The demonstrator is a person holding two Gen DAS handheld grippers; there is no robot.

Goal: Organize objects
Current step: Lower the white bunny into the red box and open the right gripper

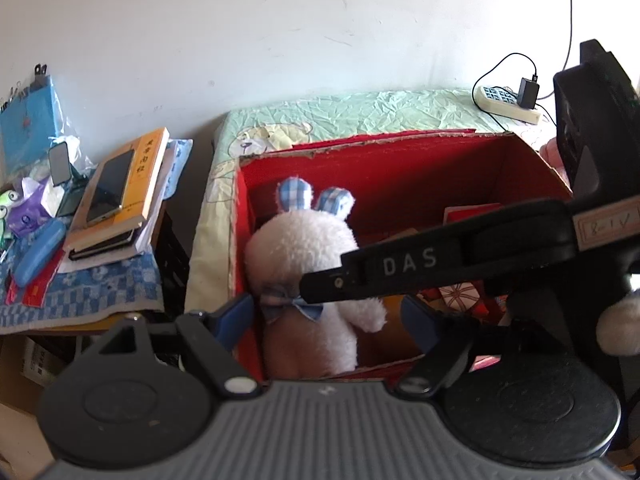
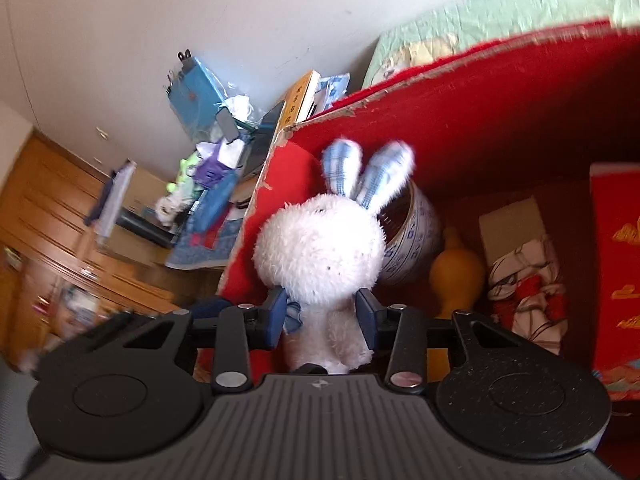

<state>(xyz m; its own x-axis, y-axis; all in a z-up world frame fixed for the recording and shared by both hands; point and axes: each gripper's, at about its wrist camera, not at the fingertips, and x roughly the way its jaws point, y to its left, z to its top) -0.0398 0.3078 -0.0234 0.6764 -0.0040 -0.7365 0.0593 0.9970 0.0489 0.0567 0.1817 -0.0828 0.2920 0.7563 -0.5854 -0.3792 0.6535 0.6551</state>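
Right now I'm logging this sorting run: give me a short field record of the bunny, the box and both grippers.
item: plush bunny, white, blue plaid ears
location: inside red cardboard box, near its left wall
right gripper: pads against the bunny's body
left gripper: open, around but off the bunny
also in box: blue-patterned ceramic jar, orange gourd

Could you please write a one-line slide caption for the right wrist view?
Right hand-held gripper clasps a white plush rabbit over the red box.
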